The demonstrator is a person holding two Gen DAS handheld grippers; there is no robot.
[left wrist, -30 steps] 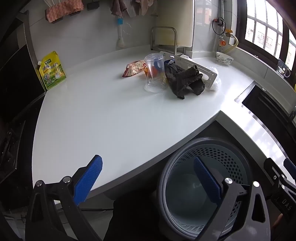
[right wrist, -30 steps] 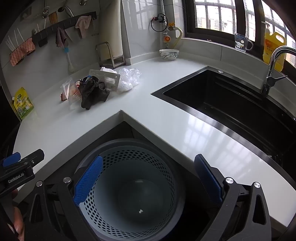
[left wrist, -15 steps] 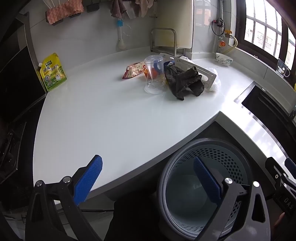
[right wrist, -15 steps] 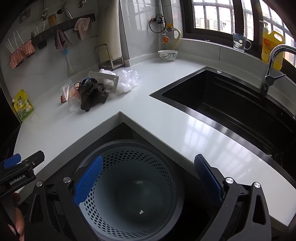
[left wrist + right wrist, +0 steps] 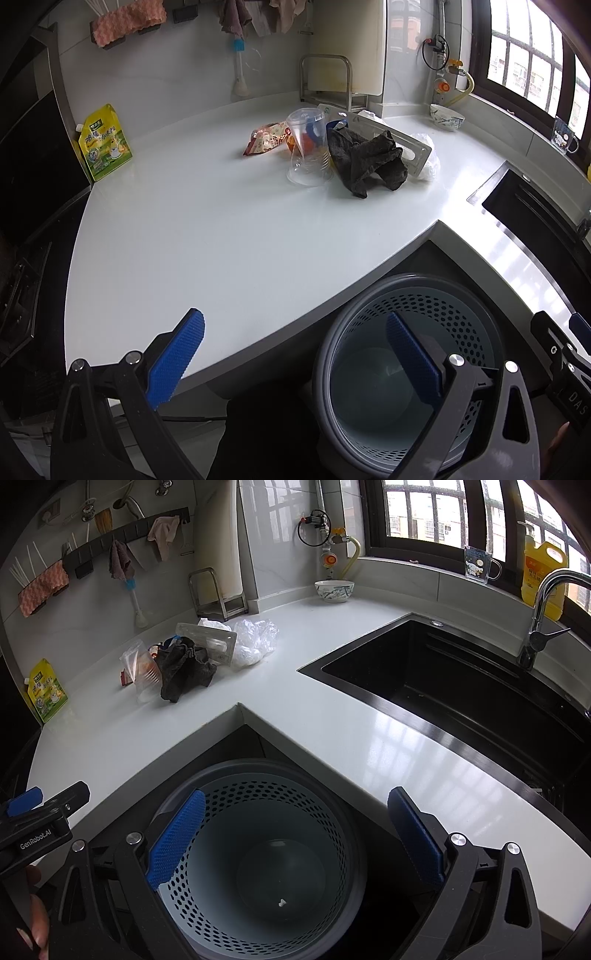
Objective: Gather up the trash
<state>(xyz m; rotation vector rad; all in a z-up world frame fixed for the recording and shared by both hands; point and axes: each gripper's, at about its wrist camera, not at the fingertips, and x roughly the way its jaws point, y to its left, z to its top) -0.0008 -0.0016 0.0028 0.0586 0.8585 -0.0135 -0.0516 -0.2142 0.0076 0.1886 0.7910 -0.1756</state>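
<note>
**Both pairs of fingers wide apart, trash heaped far back on the desk**

My left gripper (image 5: 295, 354) has its blue-padded fingers (image 5: 173, 362) spread wide, with nothing between them and nothing touching them. It hangs over the near edge of the white desk (image 5: 221, 229), one pad above the desk, the other above the bin. My right gripper (image 5: 295, 834) is spread just as wide and also holds nothing; its left pad sits over the bin, its right pad over the desk edge beside the sink (image 5: 461, 686).

The grey perforated trash bin (image 5: 258, 849) stands below the inner corner of the desk. Inside I see only a small white scrap (image 5: 282, 902) on its bottom.

The trash lies in one cluster toward the back of the desk, well apart from both grippers. A clear plastic cup (image 5: 308, 147) stands upside down with something orange and blue showing through it. Just left of it is an orange snack wrapper (image 5: 266, 142). On its right a crumpled dark cloth (image 5: 365, 162) lies draped over a grey flat package (image 5: 406, 144), and crinkled clear plastic bags (image 5: 256, 638) sit beyond that. A yellow-green pouch (image 5: 105, 142) leans against the wall at the far left, and a patterned bowl (image 5: 334, 590) rests near the window.
</note>
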